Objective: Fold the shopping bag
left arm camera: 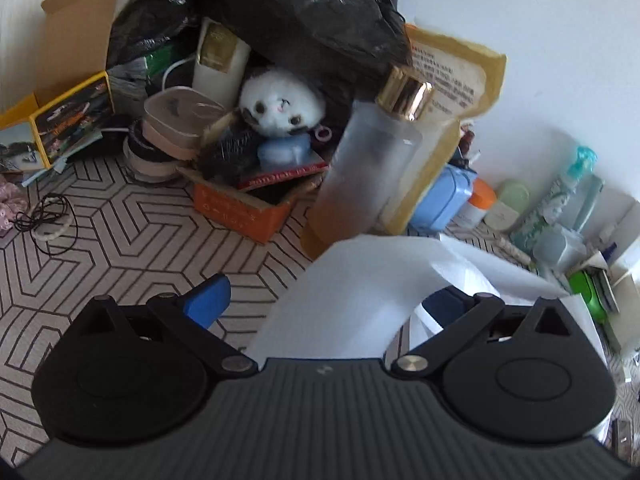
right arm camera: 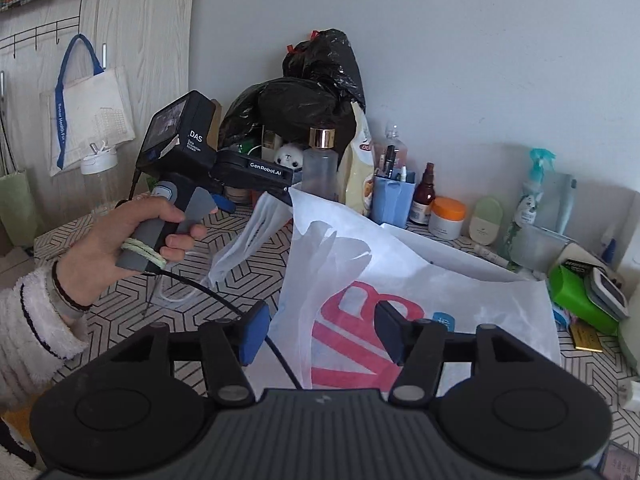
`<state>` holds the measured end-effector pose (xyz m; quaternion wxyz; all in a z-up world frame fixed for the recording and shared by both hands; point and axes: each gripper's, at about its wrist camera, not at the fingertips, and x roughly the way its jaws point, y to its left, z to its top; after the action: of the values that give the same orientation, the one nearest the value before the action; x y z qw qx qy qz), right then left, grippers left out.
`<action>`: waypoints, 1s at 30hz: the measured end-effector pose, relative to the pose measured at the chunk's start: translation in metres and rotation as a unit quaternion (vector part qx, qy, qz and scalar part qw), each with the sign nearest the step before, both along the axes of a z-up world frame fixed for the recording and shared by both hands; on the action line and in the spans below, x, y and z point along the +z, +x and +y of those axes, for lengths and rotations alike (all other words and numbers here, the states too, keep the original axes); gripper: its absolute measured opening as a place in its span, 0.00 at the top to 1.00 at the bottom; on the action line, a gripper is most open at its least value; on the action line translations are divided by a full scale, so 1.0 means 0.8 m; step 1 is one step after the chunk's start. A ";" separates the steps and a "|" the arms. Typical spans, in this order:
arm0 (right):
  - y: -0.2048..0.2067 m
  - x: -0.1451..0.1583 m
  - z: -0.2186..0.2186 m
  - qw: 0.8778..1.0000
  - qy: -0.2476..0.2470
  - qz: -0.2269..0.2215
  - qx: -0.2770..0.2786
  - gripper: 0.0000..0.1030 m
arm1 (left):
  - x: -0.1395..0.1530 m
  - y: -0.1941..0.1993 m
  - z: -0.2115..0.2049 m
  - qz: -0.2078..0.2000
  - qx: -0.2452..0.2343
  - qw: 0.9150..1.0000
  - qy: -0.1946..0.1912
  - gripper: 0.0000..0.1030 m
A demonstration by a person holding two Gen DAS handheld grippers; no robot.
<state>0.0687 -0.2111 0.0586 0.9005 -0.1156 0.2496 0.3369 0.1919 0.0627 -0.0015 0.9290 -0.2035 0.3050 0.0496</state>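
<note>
Right wrist view looked down on a white shopping bag (right arm camera: 420, 264) with red lettering, lying partly on the patterned tabletop (right arm camera: 100, 236) with one edge lifted toward the left claw (right arm camera: 276, 192). The person's left hand (right arm camera: 132, 240) gripped that tool's handle, and the bag's upper corner seemed to hang from its tip, though whether the fingers were pinched on it I could not tell. In the left wrist view the blue pads stood wide apart, with white bag material (left arm camera: 352, 292) rising between them and covering the right-hand pad. The right claw (right arm camera: 320, 332) stood roughly half open over the bag, with nothing pinched between its pads. Along the wall, an orange cardboard box (left arm camera: 248, 208) held a dark brush, a pale blue object and a red-edged card, with a white plush toy (left arm camera: 280, 104) behind it. A blue pen holder (right arm camera: 390, 200) carried pens and markers. A frosted bottle (left arm camera: 372, 160) with a gold cap stood nearby, looking empty, and black rubbish bags (right arm camera: 316, 92) were heaped behind.
</note>
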 end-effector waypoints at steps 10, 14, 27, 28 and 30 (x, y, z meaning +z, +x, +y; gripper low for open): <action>0.107 0.038 0.073 0.994 -0.044 0.060 0.080 0.26 | 0.021 0.003 -0.007 -0.059 -0.022 0.997 0.035 0.02; 0.144 0.033 0.099 0.992 -0.065 0.073 0.079 0.26 | 0.021 0.010 -0.007 -0.057 -0.040 0.997 0.032 0.02; 0.202 -0.063 0.156 0.981 -0.045 0.162 0.100 0.93 | 0.033 -0.041 0.008 -0.084 -0.072 0.992 0.057 0.06; 0.202 -0.066 0.151 0.980 -0.029 0.168 0.101 0.94 | 0.035 -0.047 0.012 -0.084 -0.074 0.992 0.058 0.06; 0.202 -0.067 0.136 0.979 0.021 0.175 0.098 0.97 | 0.038 -0.062 0.020 -0.085 -0.078 0.992 0.056 0.06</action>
<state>0.2305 -0.1022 0.0053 0.8075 -0.0599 0.3838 0.4440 0.1426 0.0789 0.0289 0.9626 -0.1300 0.2366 -0.0229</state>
